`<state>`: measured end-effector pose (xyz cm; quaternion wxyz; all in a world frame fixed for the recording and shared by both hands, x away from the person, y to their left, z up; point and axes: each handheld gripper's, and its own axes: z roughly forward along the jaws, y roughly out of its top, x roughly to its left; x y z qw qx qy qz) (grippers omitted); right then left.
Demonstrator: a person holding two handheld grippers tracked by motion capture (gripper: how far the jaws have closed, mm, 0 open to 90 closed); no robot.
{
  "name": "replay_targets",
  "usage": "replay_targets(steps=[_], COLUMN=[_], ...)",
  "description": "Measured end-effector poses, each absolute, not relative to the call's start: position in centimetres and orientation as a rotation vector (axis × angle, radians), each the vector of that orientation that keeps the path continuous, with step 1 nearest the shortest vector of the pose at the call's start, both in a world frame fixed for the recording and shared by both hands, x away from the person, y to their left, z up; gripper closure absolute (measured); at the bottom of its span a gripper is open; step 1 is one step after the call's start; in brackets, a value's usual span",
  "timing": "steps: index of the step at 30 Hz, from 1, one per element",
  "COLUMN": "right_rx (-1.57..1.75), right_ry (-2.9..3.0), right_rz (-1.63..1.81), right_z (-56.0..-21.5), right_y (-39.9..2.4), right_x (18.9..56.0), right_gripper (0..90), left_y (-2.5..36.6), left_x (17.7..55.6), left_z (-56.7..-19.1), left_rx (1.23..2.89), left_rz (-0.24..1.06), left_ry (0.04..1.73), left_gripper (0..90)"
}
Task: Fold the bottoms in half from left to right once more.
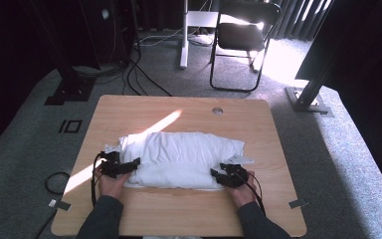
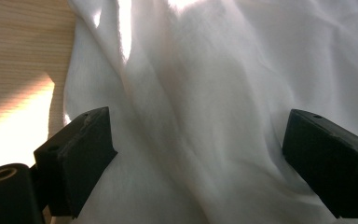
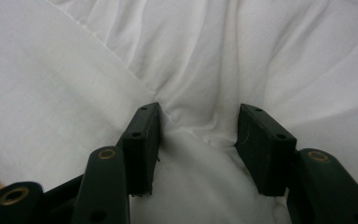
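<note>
White bundled cloth [image 1: 179,159], puffed and wrinkled, lying across the middle of the tabletop [image 1: 189,112], nearer its near edge than its far one. At the cloth's left end, left gripper [image 1: 129,166], jaws spread wide and level, nothing pinched; in the left gripper view, loose folds [image 2: 205,116] running between the two black jaws without being squeezed. At the cloth's right end, right gripper [image 1: 218,175], jaws half apart with a bunched fold [image 3: 198,126] gathered between them, seemingly clamped on it. Both hands low near the near edge, forearms in dark sleeves [image 1: 102,219] coming up from below. Farther off, on the grey floor past the far edge, a black folding chair [image 1: 241,37].
</note>
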<state>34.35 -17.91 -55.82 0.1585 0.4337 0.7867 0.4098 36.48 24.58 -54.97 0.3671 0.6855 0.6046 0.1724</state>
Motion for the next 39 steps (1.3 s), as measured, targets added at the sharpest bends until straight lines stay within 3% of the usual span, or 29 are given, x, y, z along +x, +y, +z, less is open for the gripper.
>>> replay_targets(steps=[15, 22, 25, 28, 31, 33, 34, 39], right_rx=[1.246, 1.246, 1.245, 1.245, 1.245, 1.244, 1.245, 1.248], right_ry=[2.243, 2.244, 2.242, 2.241, 2.241, 2.241, 2.247, 2.230], right_rz=[1.185, 1.193, 1.192, 1.193, 1.194, 1.192, 1.189, 1.164], right_z=[-55.9, -55.9, -55.9, -55.9, -55.9, -55.9, -55.8, -54.2], right_y=[-17.9, -18.0, -18.0, -18.0, -18.0, -18.0, -18.0, -18.0], right_x=[34.3, 34.3, 34.3, 34.3, 34.2, 34.2, 34.2, 33.8], right_gripper=[48.9, 48.9, 48.8, 48.8, 48.8, 48.8, 48.7, 47.1], left_y=[24.6, 24.9, 24.4, 24.2, 24.7, 25.0, 24.9, 25.2], left_x=[36.7, 36.3, 36.0, 35.9, 35.7, 35.7, 35.7, 34.6], left_z=[-55.5, -55.6, -55.3, -55.1, -55.0, -55.0, -55.0, -53.4], left_rx=[1.818, 1.830, 1.850, 1.841, 1.805, 1.776, 1.773, 1.704], left_rz=[0.627, 0.628, 0.632, 0.641, 0.569, 0.488, 0.490, 0.460], left_ry=[1.668, 1.636, 1.594, 1.593, 1.570, 1.561, 1.563, 1.449], left_gripper=[0.3, 1.0, 12.1, 31.7, 65.4, 83.2, 86.5, 87.2])
